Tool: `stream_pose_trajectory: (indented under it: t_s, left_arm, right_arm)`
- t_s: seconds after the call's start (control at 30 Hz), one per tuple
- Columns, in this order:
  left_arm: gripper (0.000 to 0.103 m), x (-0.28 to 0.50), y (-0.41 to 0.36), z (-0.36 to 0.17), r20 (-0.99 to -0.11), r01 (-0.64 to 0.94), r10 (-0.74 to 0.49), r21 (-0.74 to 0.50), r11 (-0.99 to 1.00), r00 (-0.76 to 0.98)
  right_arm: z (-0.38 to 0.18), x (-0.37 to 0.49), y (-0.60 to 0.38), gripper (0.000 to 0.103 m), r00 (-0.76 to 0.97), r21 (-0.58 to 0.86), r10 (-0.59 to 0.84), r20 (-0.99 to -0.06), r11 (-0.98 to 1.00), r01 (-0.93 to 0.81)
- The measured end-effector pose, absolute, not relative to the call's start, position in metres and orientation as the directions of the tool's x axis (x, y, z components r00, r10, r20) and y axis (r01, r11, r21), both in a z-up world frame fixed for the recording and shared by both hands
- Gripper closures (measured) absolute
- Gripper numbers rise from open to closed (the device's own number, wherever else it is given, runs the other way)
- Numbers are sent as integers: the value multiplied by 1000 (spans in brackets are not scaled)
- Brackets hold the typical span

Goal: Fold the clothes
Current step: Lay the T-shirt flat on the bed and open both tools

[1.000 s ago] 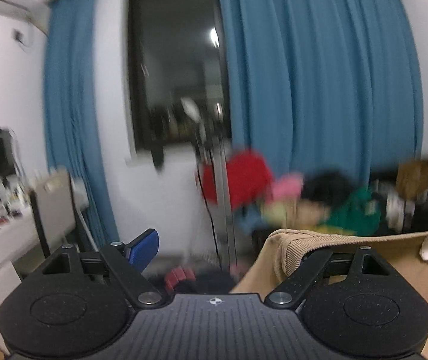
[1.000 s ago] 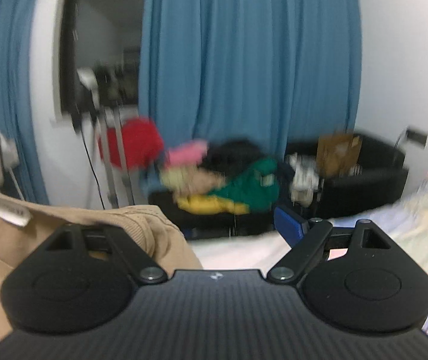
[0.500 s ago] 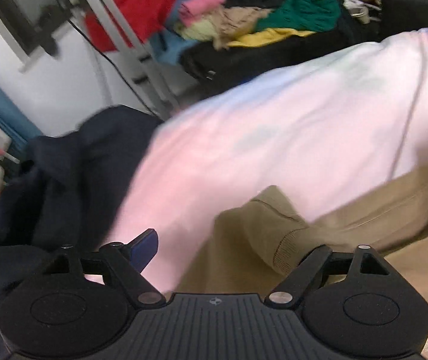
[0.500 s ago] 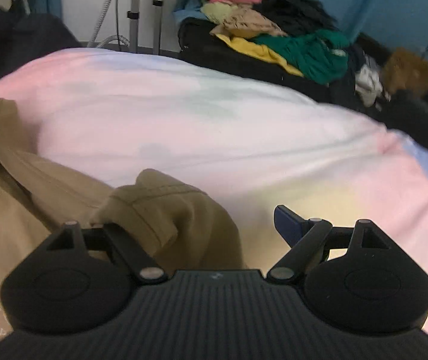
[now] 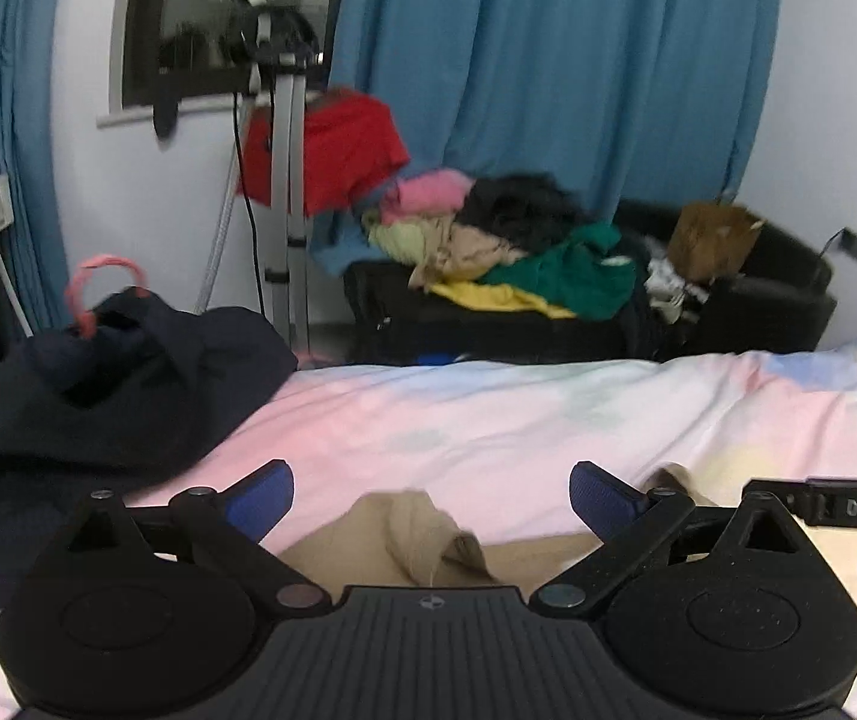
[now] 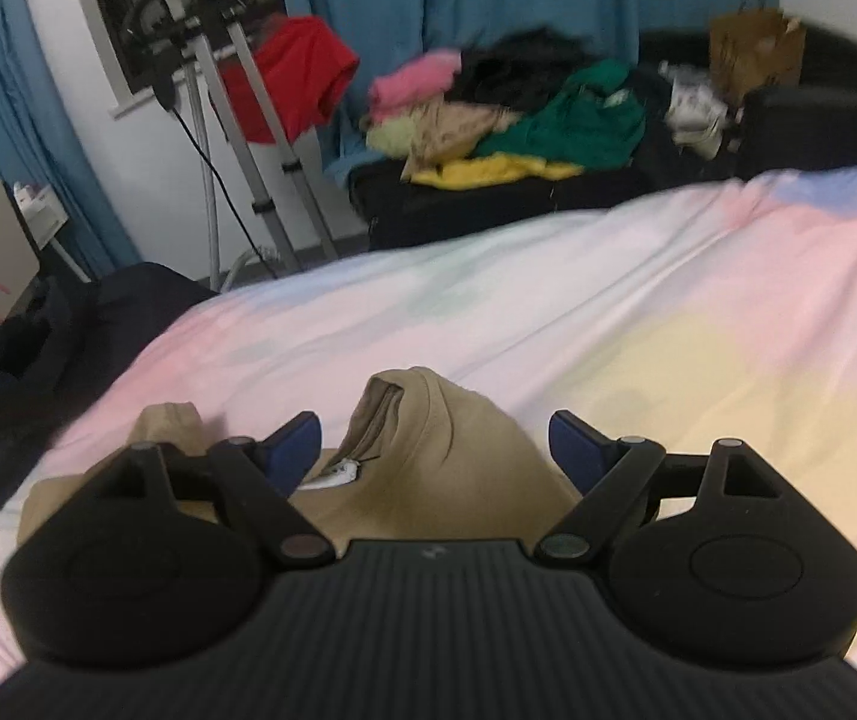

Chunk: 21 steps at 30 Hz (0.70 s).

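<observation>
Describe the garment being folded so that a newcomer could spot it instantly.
Find the pastel bedsheet. At its near edge, just ahead of both open grippers, lies a tan T-shirt. Unlike the dark navy garment at the left edge, it is light brown with a ribbed collar.

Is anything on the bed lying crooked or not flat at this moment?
Yes. The tan shirt is not flat on the bedsheet: its collar end is bunched and stands up in a fold. Both the left gripper and the right gripper have open jaws and hold nothing.
</observation>
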<state>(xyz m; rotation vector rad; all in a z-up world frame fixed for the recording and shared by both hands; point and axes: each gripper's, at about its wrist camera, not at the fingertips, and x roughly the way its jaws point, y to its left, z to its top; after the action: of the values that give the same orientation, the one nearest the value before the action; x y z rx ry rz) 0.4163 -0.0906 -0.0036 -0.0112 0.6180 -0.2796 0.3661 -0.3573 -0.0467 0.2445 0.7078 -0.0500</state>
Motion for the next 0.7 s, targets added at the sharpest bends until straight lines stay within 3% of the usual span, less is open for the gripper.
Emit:
stream_pose_trajectory:
  t_s: [0.17, 0.47, 0.6, 0.7]
  left_arm:
    - [3, 322, -71, 5, -502, 213, -244, -119, 970, 830]
    - [11, 192, -40, -30, -490, 184, -279, -234, 955, 826]
    - [13, 154, -17, -57, -491, 145, -267, -272, 951, 830]
    - [14, 146, 5, -78, -536, 2, -176, -308, 951, 826]
  right_arm:
    - [-35, 299, -336, 19, 832, 139, 3, -554, 986, 89]
    - [-36, 134, -297, 19, 931, 257, 70, -359, 966, 27]
    - [-47, 86, -290, 19, 943, 285, 74, -324, 958, 23]
    - [-55, 70, -293, 19, 932, 364, 98, -350, 931, 39]
